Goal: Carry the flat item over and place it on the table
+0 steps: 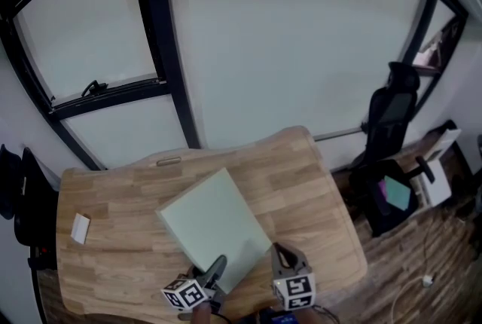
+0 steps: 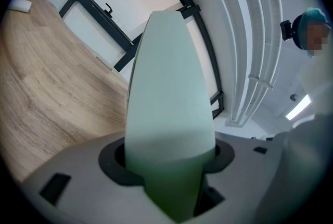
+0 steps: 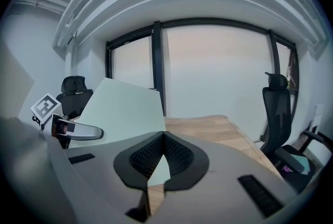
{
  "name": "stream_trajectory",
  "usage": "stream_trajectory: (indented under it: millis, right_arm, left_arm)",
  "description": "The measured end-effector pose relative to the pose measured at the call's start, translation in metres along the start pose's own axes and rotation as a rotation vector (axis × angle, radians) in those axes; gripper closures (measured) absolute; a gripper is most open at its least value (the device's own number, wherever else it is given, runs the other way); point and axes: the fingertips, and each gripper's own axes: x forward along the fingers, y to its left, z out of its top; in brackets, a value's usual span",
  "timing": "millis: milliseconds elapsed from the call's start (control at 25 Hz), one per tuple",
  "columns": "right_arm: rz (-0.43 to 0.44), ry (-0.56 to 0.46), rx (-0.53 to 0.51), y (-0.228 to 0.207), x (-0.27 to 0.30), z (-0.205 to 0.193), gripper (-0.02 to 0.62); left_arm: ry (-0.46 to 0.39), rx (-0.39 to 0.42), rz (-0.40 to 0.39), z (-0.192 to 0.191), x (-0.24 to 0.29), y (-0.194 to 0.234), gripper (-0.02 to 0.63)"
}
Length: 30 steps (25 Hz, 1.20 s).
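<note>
Pale green flat rectangular panel (image 1: 215,228) hangs over the middle of the light wooden surface (image 1: 113,194), tilted and not laid down.

Your left tool (image 1: 218,267) clamps the panel's near edge, with its jaws fairly wide around it. Your right tool (image 1: 277,249) is closed narrow on the panel's near corner, judging by the sliver of green between its pads.

Risks:
- Both grips sit on one edge, above the surface's near side. The far end is unsupported and can sag or swing.
- The right pinch looks shallow. If it slips, the panel twists in the left jaws.
- If you release before the far edge meets the surface, the panel drops and skids.

The small white block (image 1: 80,227) at the surface's left end is well apart.
</note>
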Motion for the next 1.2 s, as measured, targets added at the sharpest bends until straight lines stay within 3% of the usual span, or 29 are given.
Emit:
stream_trajectory:
  millis: [440,1200]
  right_arm:
    - [-0.001,0.034,-0.002,0.002,0.005,-0.014,0.600]
    - [-0.007,0.076,0.029,-0.001,0.003,-0.033,0.598]
  left_arm:
    - [0.019,-0.036,0.003,-0.008,-0.001,0.014,0.345]
    - [0.030,-0.180,-0.022,-0.018,0.007,0.021,0.345]
